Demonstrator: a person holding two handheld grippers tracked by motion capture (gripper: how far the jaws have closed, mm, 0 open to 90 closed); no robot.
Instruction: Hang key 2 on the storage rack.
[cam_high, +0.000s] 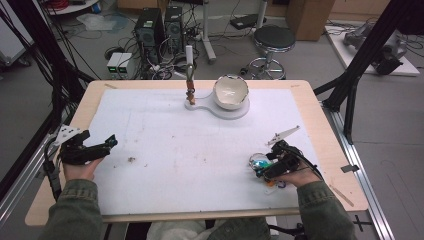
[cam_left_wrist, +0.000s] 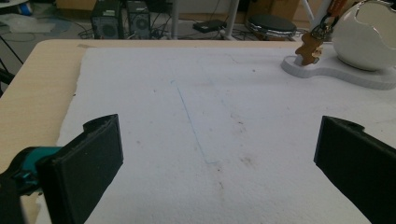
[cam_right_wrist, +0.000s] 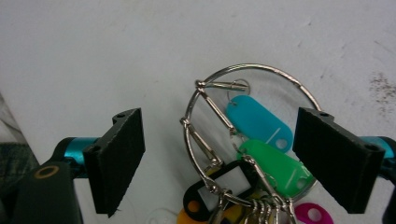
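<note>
A metal key ring (cam_right_wrist: 252, 67) lies on the white mat (cam_high: 175, 145) at the front right, carrying a blue tag (cam_right_wrist: 254, 122), a green tag (cam_right_wrist: 275, 168) and others in black, orange and pink. My right gripper (cam_right_wrist: 219, 119) points down over it, jaws wide, with the ring between the pads; the left pad stands clear of the ring and neither pad presses on it. From above, the right gripper (cam_high: 266, 167) covers most of the keys (cam_high: 257, 162). My left gripper (cam_high: 98, 139) rests at the mat's left edge, and its jaws (cam_left_wrist: 217, 140) are open with nothing between them.
At the back centre a white bowl (cam_high: 230, 92) sits on a flat white base (cam_high: 220, 110), beside a post with a brown piece hanging from it (cam_high: 190, 92). The wooden table edge (cam_high: 332, 170) runs close to my right hand. A stool (cam_high: 274, 39) and computers stand beyond the table.
</note>
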